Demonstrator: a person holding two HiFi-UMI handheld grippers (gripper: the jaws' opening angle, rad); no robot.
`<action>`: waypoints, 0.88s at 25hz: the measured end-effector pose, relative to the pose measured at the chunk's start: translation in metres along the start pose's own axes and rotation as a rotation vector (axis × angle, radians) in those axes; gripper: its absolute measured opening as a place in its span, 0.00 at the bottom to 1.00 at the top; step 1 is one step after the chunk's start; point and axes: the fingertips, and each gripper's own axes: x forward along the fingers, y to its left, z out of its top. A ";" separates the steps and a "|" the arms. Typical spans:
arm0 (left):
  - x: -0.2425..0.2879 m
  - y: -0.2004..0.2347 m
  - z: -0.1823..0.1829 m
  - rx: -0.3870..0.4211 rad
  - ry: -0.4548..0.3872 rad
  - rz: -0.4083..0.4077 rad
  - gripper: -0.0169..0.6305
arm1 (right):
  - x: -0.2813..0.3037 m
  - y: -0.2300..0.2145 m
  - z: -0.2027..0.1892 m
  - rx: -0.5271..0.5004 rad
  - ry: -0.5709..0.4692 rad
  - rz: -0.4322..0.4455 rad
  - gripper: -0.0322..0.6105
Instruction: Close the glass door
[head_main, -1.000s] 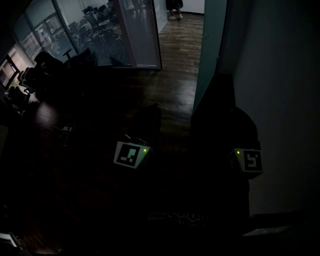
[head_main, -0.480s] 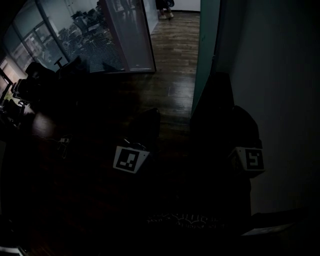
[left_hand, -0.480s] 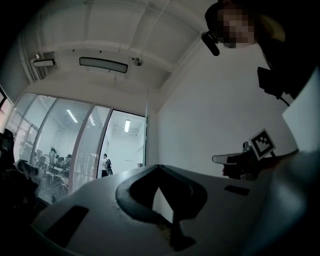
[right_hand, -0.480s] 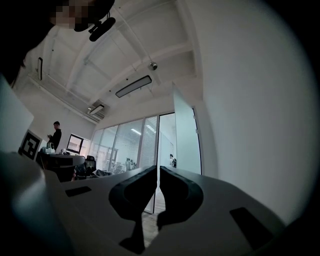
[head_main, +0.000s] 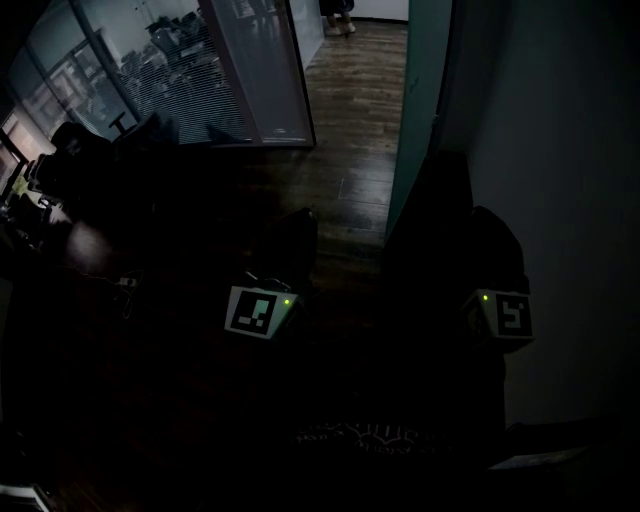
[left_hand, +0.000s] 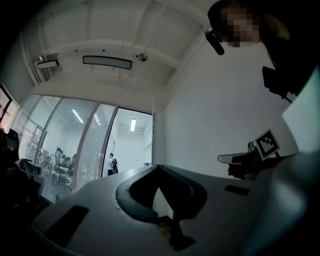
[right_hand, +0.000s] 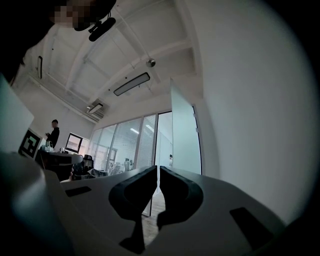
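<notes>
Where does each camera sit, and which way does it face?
Head view: on the person's head, looking steeply down at the wood floor; left marker cube and right marker cube show.
Left gripper view: on the left gripper, looking along shut jaws toward the glass partition; right marker cube visible.
Right gripper view: on the right gripper, looking along shut jaws at the glass door.
Shared: head and right gripper views both show that door.

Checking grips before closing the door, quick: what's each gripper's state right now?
Left gripper: shut, holding nothing.
Right gripper: shut, holding nothing.
</notes>
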 end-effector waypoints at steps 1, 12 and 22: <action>0.009 0.003 -0.001 0.004 -0.005 0.007 0.03 | 0.009 -0.005 -0.003 -0.001 -0.003 0.003 0.05; 0.079 0.004 -0.025 0.038 0.002 0.004 0.03 | 0.066 -0.041 -0.030 0.006 -0.006 0.033 0.05; 0.139 0.033 -0.034 0.046 -0.012 0.006 0.03 | 0.129 -0.059 -0.047 0.001 -0.010 0.050 0.05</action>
